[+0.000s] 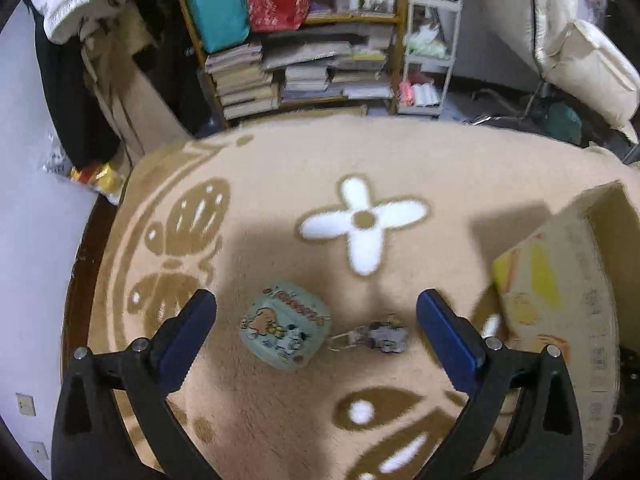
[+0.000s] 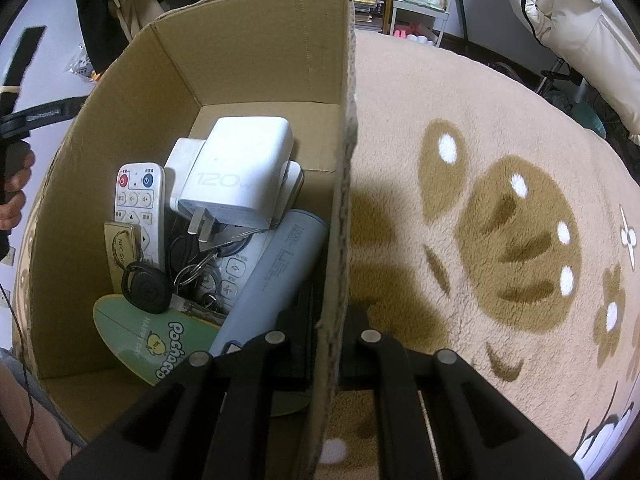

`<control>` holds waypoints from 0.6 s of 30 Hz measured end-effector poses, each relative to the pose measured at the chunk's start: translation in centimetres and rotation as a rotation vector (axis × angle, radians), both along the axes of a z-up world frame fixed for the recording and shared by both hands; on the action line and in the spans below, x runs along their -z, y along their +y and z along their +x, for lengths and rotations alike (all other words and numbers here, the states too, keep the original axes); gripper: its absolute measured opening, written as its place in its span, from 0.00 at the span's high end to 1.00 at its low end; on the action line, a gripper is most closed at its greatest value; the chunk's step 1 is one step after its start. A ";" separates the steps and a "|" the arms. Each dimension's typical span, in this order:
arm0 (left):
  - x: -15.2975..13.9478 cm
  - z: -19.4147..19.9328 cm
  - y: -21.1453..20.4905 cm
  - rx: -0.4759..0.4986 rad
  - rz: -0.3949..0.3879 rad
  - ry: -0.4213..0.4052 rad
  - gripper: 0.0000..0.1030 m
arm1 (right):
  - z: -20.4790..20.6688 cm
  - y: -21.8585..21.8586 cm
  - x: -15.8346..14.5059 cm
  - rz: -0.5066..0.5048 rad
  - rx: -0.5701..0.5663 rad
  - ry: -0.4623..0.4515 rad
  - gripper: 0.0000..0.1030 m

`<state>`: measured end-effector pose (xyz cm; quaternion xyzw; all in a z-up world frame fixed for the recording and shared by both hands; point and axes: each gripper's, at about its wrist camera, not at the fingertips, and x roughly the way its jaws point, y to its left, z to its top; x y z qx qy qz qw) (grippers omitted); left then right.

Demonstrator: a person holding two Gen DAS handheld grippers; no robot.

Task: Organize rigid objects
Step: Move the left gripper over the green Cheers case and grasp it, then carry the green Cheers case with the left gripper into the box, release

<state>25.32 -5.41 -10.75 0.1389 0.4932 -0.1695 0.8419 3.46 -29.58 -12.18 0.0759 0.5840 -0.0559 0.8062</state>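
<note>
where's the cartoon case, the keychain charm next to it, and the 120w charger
cartoon case [image 1: 285,325], left wrist view, middle of its printed lid
keychain charm [image 1: 387,335], left wrist view, on the figure's body
120w charger [image 2: 236,176], right wrist view, on its white face

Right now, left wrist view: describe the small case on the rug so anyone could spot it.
Find the white flower on the beige rug. Nearer the camera, between the open left gripper fingers, lies a pale green cartoon-printed case. The grey keychain beside it is smaller, with a metal ring.

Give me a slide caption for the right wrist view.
Right tool clamped on the cardboard box wall; chargers, remote, power bank and keys inside.
</note>
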 end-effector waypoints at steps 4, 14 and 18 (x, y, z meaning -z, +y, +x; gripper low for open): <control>1.9 1.4 1.4 -0.061 -0.024 0.052 0.04 | 0.0 0.0 0.0 0.000 0.000 0.000 0.90; 5.0 2.1 2.3 -0.100 -0.001 0.082 0.27 | 0.0 0.1 0.0 -0.001 -0.001 0.001 0.90; 4.5 0.9 1.8 -0.069 -0.008 0.036 0.41 | 0.0 0.1 0.0 0.001 0.000 0.001 0.90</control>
